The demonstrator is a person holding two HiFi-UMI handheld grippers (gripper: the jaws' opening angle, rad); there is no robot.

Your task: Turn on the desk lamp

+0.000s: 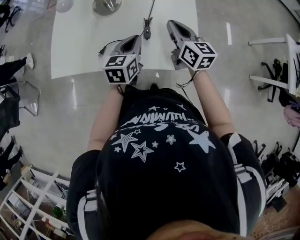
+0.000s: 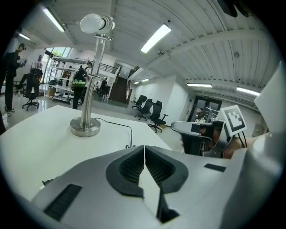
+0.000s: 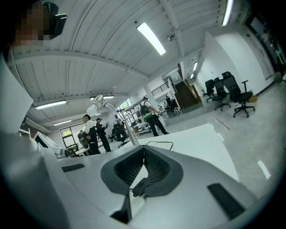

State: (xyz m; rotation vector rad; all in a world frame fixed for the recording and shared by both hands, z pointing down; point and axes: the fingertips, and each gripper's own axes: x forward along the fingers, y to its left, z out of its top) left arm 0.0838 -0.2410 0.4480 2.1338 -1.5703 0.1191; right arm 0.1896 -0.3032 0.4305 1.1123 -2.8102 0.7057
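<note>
The desk lamp has a round steel base (image 2: pixel 85 127), an upright pole and a white globe head (image 2: pixel 94 23); it stands at the far side of the white table (image 1: pixel 79 42). Its base (image 1: pixel 107 5) and head (image 1: pixel 64 4) show at the top edge of the head view. A black cable runs from it to an inline switch (image 1: pixel 147 32) lying on the table between my grippers. My left gripper (image 1: pixel 132 38) (image 2: pixel 144 152) is shut and empty. My right gripper (image 1: pixel 174 23) (image 3: pixel 144 154) is also shut and empty, just right of the switch. Both hover over the table's near half.
A black plug and cord (image 1: pixel 101 50) lie left of the left gripper. Office chairs (image 2: pixel 152 114), shelving and several people stand on the floor beyond the table. A chair (image 1: pixel 21 96) stands at the left of the table, more furniture (image 1: pixel 276 70) at the right.
</note>
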